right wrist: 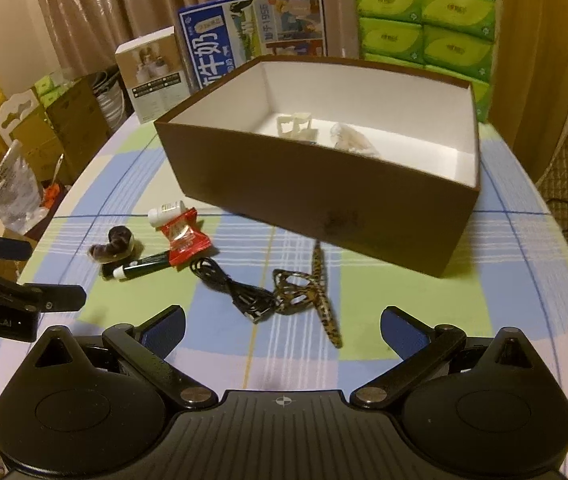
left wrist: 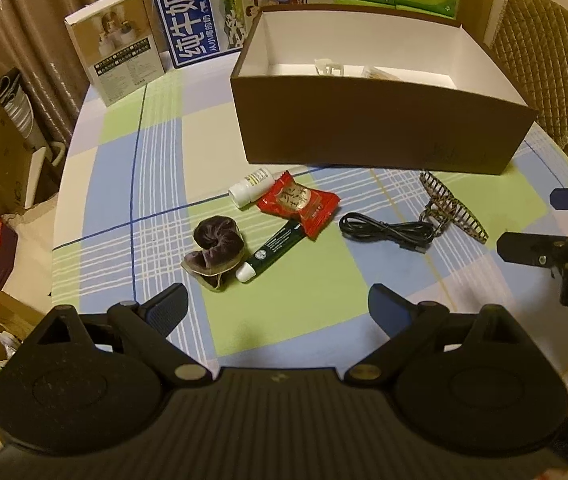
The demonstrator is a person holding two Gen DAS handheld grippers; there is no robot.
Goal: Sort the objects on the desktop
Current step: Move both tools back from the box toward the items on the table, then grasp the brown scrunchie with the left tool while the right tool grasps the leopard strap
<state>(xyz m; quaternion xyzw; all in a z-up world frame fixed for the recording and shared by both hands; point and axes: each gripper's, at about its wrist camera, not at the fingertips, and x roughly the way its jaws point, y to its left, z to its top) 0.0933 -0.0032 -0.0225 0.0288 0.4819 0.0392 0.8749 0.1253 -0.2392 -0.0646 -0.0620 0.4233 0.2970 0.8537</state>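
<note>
Clearly we held both the left gripper [left wrist: 278, 308] and right gripper [right wrist: 282, 330] spread wide and empty, the leopard hair claw [right wrist: 308, 292] lying just before the brown box [right wrist: 316, 196], best pinched across its spine

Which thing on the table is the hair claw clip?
Find the big brown box on the checked tablecloth. Just in front of it, beside the coiled black cable, lies the hair claw clip. It alone has leopard spots and comb-like teeth.
</note>
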